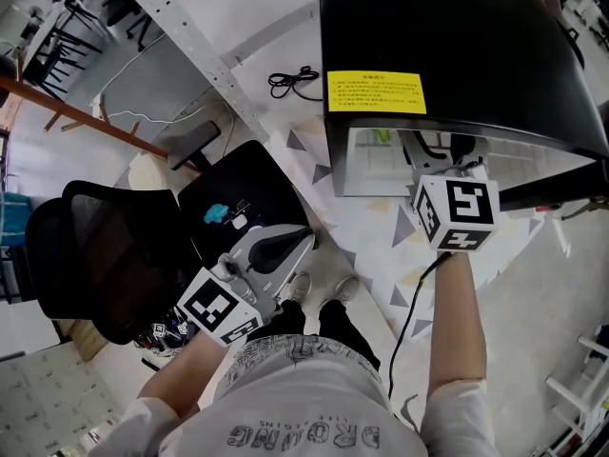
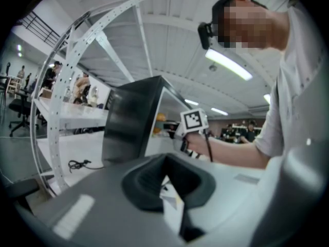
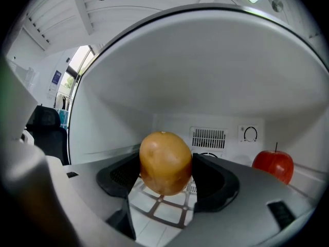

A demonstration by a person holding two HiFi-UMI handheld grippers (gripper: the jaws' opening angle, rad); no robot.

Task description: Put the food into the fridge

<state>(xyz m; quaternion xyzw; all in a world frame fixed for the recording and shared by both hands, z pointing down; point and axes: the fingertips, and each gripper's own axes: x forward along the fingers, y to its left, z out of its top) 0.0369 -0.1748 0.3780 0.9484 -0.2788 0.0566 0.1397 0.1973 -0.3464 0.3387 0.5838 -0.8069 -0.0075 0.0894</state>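
Observation:
My right gripper (image 3: 165, 178) reaches inside the black mini fridge (image 1: 457, 55) and is shut on a yellow-brown potato (image 3: 164, 161), held just above the wire shelf (image 3: 165, 210). A red apple (image 3: 272, 164) rests on the shelf to the right, near the back wall. In the head view only the right gripper's marker cube (image 1: 455, 214) and part of its body show at the fridge opening. My left gripper (image 1: 284, 244) hangs low by my left side, away from the fridge, shut with nothing in it (image 2: 167, 178). The left gripper view shows the fridge (image 2: 131, 122) from the side.
A black office chair (image 1: 105, 255) stands at my left. A white perforated rack post (image 1: 190, 36) runs diagonally beside the fridge, with a coiled black cable (image 1: 293, 81) on the floor behind it. The fridge top carries a yellow label (image 1: 374, 91).

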